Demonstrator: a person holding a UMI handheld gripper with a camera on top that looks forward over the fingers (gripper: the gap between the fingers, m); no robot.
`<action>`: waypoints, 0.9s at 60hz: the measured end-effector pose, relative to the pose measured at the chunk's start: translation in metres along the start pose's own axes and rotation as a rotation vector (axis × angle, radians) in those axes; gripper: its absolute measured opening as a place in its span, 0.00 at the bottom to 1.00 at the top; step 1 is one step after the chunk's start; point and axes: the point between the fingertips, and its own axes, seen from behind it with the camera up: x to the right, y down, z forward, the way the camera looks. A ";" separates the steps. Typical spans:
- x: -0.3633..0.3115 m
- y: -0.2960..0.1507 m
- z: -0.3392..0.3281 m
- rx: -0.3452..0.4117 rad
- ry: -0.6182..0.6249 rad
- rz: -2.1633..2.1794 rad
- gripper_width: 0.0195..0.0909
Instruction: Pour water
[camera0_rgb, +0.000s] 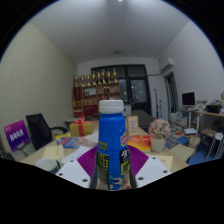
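Gripper (111, 172) clamped on bottle (111, 140) | blue label, writing unreadable

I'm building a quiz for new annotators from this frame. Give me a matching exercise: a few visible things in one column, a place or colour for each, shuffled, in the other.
Things:
1. bottle
2. bottle cap
3. finger pads
4. shelves

Descriptions:
A. white
B. against the far wall, beyond the table
C. blue-labelled, upright between the fingers of the hand-held gripper
D. magenta, either side of the bottle

Pairs: 1-C, 2-A, 3-D, 4-B
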 end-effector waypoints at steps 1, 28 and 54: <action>0.005 0.003 0.005 -0.012 0.009 -0.009 0.36; 0.011 0.040 0.005 -0.066 -0.001 -0.078 0.58; -0.003 0.019 -0.138 -0.174 -0.036 -0.093 0.89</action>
